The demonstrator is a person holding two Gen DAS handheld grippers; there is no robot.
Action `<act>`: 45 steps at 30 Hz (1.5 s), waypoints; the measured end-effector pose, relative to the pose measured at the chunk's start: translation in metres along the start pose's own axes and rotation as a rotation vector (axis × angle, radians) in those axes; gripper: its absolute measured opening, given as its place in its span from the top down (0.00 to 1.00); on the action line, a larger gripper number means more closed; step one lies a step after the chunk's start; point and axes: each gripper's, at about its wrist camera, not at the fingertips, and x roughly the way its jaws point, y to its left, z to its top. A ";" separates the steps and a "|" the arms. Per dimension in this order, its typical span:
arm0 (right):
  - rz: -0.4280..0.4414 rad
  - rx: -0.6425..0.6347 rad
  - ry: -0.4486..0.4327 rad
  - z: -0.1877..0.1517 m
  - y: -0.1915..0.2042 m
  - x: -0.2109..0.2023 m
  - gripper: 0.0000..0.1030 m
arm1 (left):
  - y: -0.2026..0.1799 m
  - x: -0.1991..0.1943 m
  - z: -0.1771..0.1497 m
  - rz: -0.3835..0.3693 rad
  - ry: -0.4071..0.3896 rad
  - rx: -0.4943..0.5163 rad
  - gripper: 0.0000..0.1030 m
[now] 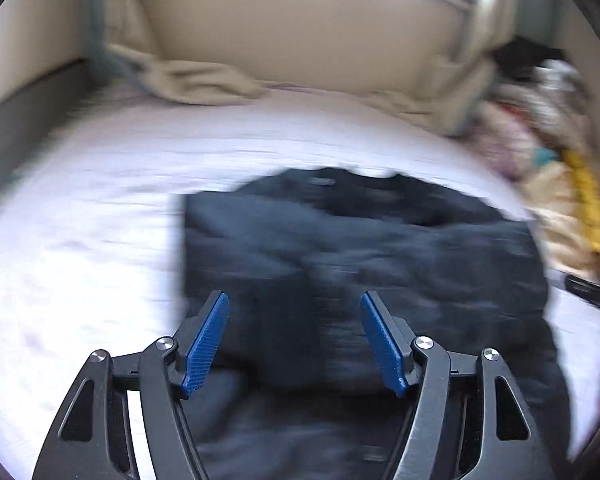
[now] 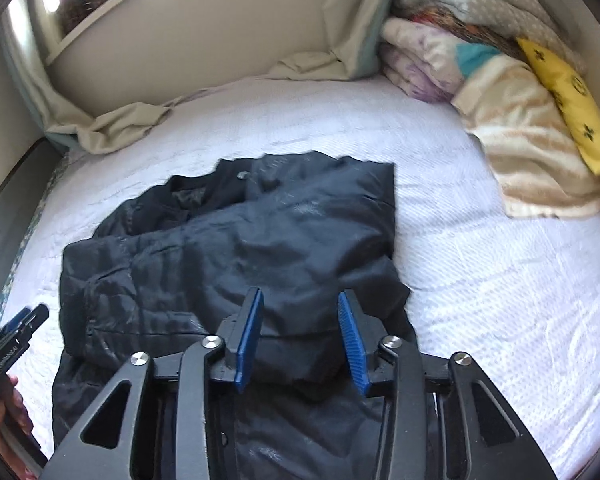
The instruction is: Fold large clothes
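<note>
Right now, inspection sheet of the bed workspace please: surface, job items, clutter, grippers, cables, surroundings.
Surface: white textured bedspread, lightly wrinkled.
Job's things: black shiny jacket, partly folded, flat on the bedspread.
Clutter: pile of folded blankets with a yellow cushion at the far right; rumpled beige cloth along the wall.
Grippers: left gripper open, nothing between its blue pads; right gripper open over the jacket's near edge, pads not pressing.
Cables: nothing seen.
Surroundings: beige wall, window ledge above.

Left gripper (image 1: 294, 300) angled downward, blue pads (image 1: 204, 344) spread wide, nothing between them. Right gripper (image 2: 299, 300) angled downward, jaws partly apart, nothing clamped. A hand (image 2: 8, 404) grips the left tool's handle.
</note>
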 end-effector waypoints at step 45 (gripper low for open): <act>0.027 -0.060 0.028 -0.049 0.005 0.040 0.29 | -0.020 0.052 -0.049 0.107 0.154 0.168 0.01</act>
